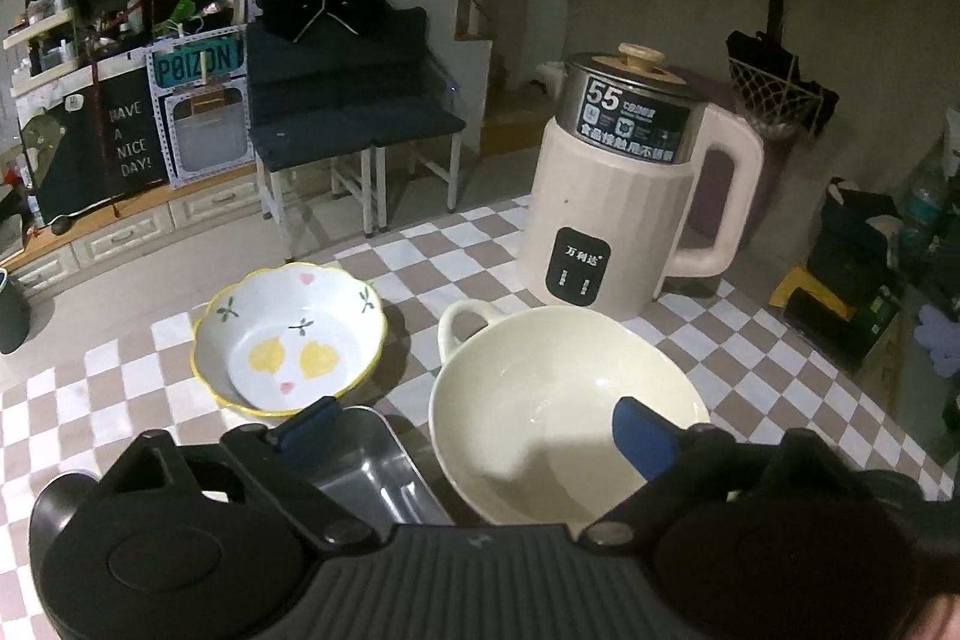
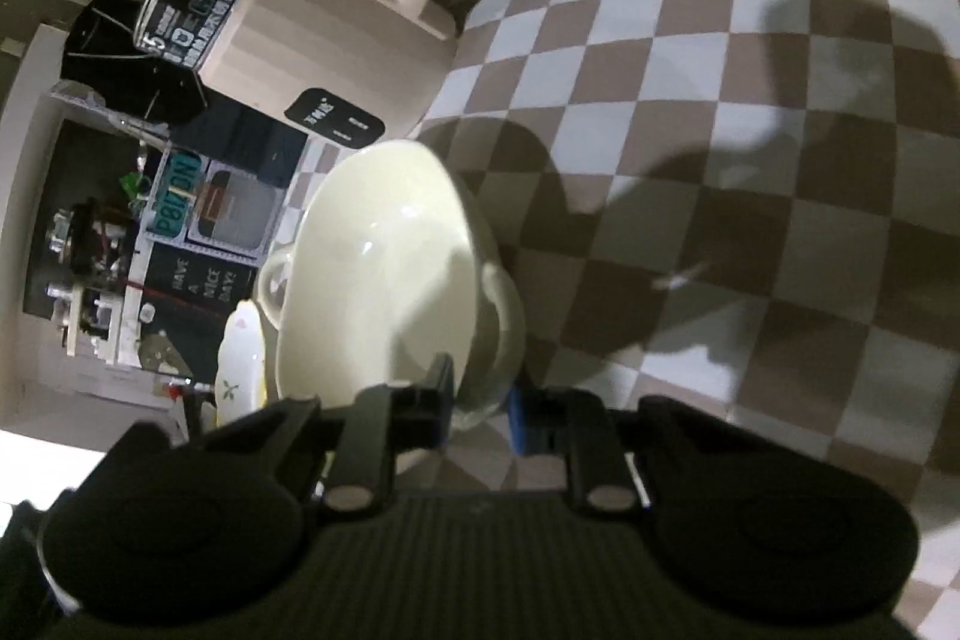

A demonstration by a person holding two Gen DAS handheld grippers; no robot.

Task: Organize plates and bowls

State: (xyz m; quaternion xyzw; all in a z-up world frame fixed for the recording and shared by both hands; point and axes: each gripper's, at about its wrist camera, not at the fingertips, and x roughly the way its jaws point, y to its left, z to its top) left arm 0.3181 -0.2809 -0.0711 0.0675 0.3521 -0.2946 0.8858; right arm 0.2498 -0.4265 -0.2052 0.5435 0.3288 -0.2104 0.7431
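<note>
A cream two-handled bowl [image 1: 558, 400] sits on the checkered table, right of a white flower-painted bowl with a yellow rim [image 1: 288, 334]. My left gripper [image 1: 474, 427] is open above the table; its right finger hangs over the cream bowl and its left finger over a steel tray [image 1: 372, 466]. In the right wrist view, turned sideways, my right gripper [image 2: 480, 400] is shut on the near handle of the cream bowl [image 2: 372, 268]. The flower bowl's edge [image 2: 240, 364] shows beyond it.
A cream electric kettle [image 1: 618, 184] stands behind the cream bowl and shows in the right wrist view [image 2: 312, 4]. The checkered tablecloth [image 2: 720, 100] stretches to the right. A chair [image 1: 354, 100] and shelves stand beyond the table's far edge.
</note>
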